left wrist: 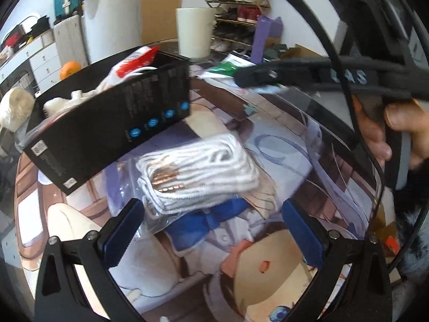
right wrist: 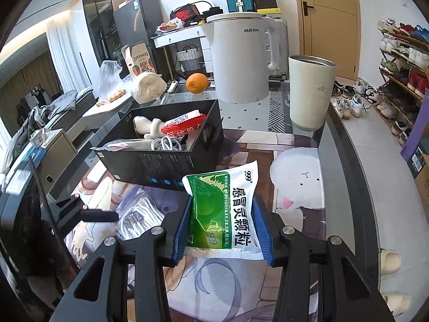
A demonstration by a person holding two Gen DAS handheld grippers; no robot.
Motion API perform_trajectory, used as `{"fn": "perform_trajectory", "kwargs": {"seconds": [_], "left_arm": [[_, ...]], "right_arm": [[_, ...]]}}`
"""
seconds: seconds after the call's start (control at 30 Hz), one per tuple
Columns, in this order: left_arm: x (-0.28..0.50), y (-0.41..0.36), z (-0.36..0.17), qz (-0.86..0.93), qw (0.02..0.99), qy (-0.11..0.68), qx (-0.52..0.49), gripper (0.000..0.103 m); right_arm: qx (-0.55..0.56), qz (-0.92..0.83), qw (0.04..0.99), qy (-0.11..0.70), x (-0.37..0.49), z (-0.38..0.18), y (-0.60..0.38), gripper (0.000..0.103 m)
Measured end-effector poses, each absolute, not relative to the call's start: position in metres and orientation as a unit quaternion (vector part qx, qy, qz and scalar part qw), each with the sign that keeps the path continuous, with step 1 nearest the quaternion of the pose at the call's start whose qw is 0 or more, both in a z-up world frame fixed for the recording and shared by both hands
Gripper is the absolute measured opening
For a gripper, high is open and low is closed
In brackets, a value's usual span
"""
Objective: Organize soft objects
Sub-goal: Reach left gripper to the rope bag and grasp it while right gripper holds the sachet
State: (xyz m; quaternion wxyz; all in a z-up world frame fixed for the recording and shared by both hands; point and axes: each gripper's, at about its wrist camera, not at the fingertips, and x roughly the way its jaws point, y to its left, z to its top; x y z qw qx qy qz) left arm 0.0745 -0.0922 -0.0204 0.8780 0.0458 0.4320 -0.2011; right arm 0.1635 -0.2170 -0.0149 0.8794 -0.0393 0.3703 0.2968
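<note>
A clear bag of white rope (left wrist: 198, 169) lies on the printed mat in front of a black box (left wrist: 107, 118). My left gripper (left wrist: 211, 230) hovers open just short of that bag, with nothing between its blue pads. My right gripper (right wrist: 222, 230) is shut on a green and white sachet (right wrist: 225, 209), held just above the mat near the box (right wrist: 166, 145). In the box lie a red and white packet (right wrist: 185, 126), a white plush toy (right wrist: 147, 128) and a coiled white cable. The rope bag (right wrist: 139, 217) also shows left of the sachet. The right gripper (left wrist: 257, 76) appears in the left wrist view too.
A cream tumbler (right wrist: 311, 91), a white kettle (right wrist: 238, 56) and an orange (right wrist: 197, 83) stand behind the box. The table's dark edge (right wrist: 348, 161) curves along the right, with a shoe rack (right wrist: 402, 75) on the floor beyond. A person's hand (left wrist: 388, 134) grips the right tool.
</note>
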Motion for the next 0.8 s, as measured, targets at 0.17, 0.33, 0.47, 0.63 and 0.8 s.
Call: {"fn": "perform_trajectory", "kwargs": {"seconds": [0.17,0.33,0.47,0.63,0.8], "left_arm": [[0.064,-0.105,-0.019,-0.225,0.873,0.427,0.066,0.103],[0.069,-0.102,-0.011,-0.198,0.887,0.405,0.102,0.103],[0.083,-0.109,-0.006,-0.197,0.885,0.395,0.150,0.103],[0.105,-0.110,-0.012,-0.192,0.880,0.399,0.172,0.103],[0.123,-0.116,-0.021,-0.206,0.872,0.411,0.169,0.091]], "right_arm": [[-0.036,0.296,0.881,0.366,0.163,-0.012,-0.221,0.045],[-0.035,0.294,0.883,0.364,0.162,-0.009,-0.225,0.045],[-0.035,0.295,0.882,0.365,0.162,-0.010,-0.224,0.045],[-0.035,0.293,0.882,0.367,0.164,-0.011,-0.226,0.045],[-0.034,0.290,0.881,0.371,0.167,-0.012,-0.229,0.045]]}}
